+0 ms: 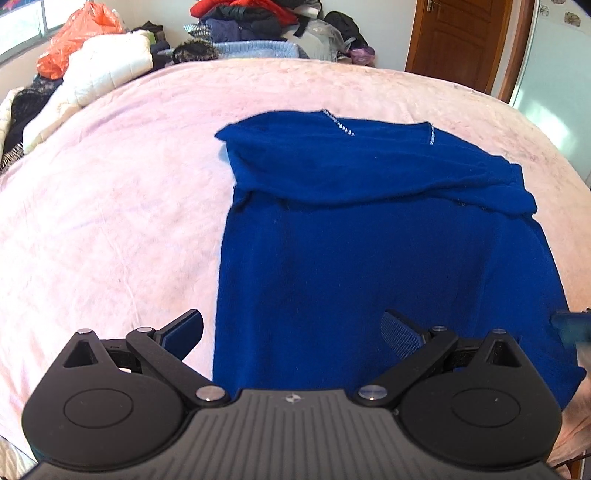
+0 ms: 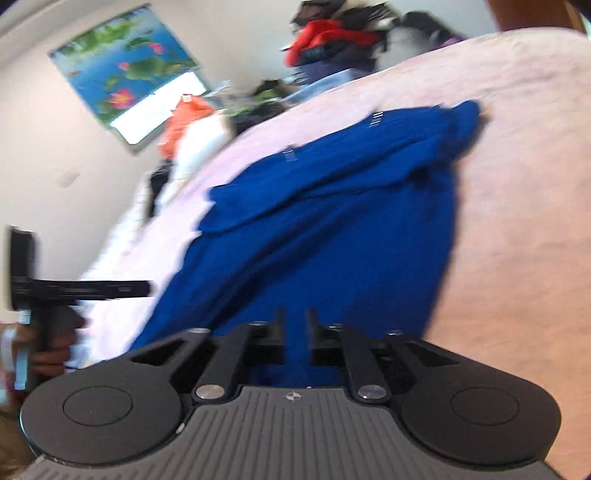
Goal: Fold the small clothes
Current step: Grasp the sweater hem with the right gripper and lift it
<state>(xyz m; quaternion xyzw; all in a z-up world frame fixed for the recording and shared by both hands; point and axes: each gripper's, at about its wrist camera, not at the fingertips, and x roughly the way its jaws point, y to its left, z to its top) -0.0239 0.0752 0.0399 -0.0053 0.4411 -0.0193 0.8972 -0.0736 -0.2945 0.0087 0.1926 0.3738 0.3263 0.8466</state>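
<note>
- Blue sweater (image 1: 369,240) lies flat on the pink bed cover (image 1: 110,203), right of centre in the left wrist view. Its far part is already folded over itself into a thick band across the upper middle; the near body is one smooth layer.
- Left gripper (image 1: 291,332): fingers spread wide with nothing between them, hovering over the sweater's near left edge. One finger is over the bed cover, the other over blue cloth.
- Right gripper (image 2: 294,332): fingers close together with a narrow gap. Blue cloth shows through the gap, but the view is blurred, so I cannot tell whether cloth is pinched or merely lies behind.
- The left gripper also shows at the left edge of the right wrist view, with the person's hand (image 2: 55,343) on its handle.
- Risk, my judgement: if only one gripper has hold of the hem when I lift, the fold would go skew and the far band could drag open.
- Risk: the sweater looks soft and limp, so a shallow pinch may take only the top layer or slip out.
- Risk: the bed cover is loose and could get caught up with the hem.
- Containers: none on the bed. An orange plastic bag (image 1: 81,37) sits at upper left beside a pile of clothes (image 1: 251,26); its contents are hidden.
</note>
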